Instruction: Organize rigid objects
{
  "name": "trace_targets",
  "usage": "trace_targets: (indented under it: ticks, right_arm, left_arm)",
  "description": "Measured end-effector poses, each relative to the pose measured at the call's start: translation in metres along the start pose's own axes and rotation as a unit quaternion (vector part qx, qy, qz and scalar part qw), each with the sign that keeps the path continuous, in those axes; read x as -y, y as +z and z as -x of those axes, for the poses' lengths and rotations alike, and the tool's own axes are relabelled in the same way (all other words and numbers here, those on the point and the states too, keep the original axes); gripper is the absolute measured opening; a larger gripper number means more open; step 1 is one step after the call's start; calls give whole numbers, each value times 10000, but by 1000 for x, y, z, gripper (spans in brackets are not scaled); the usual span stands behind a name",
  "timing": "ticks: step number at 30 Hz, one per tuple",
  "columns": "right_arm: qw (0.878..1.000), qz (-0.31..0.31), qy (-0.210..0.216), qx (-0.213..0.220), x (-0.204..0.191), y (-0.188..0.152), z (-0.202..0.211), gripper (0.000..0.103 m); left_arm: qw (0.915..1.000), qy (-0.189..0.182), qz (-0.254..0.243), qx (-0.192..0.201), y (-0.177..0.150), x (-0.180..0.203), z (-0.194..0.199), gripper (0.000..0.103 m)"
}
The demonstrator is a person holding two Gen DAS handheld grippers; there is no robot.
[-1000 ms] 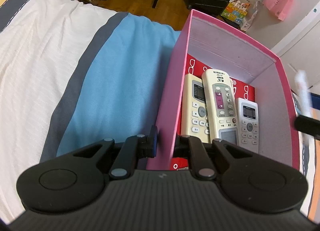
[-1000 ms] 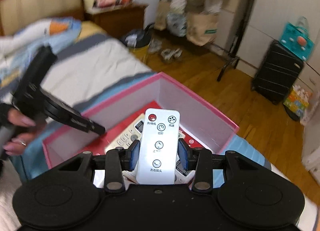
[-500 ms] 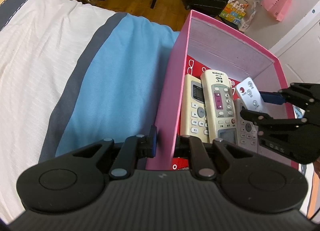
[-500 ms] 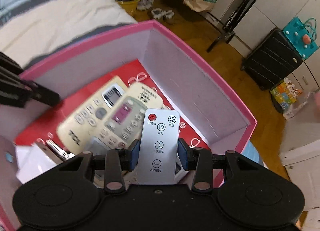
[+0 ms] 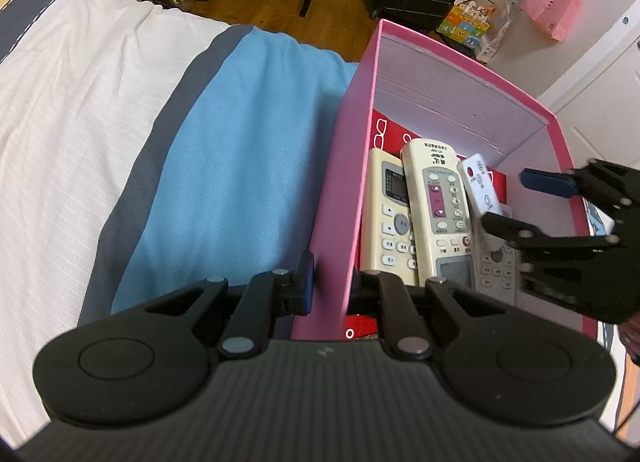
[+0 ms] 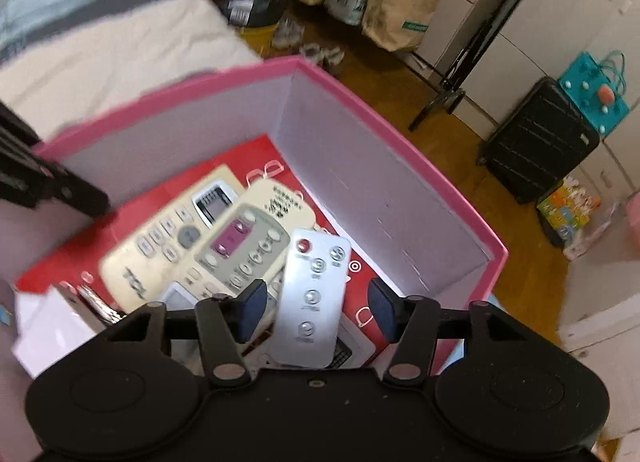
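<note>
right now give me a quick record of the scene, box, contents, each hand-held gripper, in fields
box: pink box on a striped bed cover, open top
contents: two cream remotes side by side, a white remote beside them, red card underneath
small white remote: lying tilted on the others, between the right pads, not pressed
left hand-held gripper: shut on the box's near wall
right hand-held gripper: open inside the box, jaws have just been opening
background: black suitcase on a wood floor
</note>
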State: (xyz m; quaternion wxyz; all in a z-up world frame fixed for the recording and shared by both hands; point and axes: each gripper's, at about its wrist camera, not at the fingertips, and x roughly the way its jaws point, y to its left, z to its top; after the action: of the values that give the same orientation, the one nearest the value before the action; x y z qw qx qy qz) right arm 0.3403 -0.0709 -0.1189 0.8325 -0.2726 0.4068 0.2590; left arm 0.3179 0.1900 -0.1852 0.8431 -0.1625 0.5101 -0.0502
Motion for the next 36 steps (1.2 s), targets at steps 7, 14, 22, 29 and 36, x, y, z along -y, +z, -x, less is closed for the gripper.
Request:
trace_targets:
  ticks: [7,14,22,29,36]
  right_arm:
    - [9947,-757,297,626,13,-29,62,61]
    - [9720,-2027,750,927,27,-66,109,62]
    - [9500,-2753,791,1243,18,-111,155,62]
    - [9421,-2938,617,1497,0,-148,184,62]
    - [9302,-3197,466,1743,1,-166,203,62]
  left_arm:
    - [10000,-9,15,-4,0,-1,0,12]
    - [10000,10,23,2,0,-1,0,12]
    - [9999,142,2,-7,-2,2,1,11]
    - [9995,277,37,-155,-8,2,-2,12]
    - [9980,591,-135,173,-22,19,38,11]
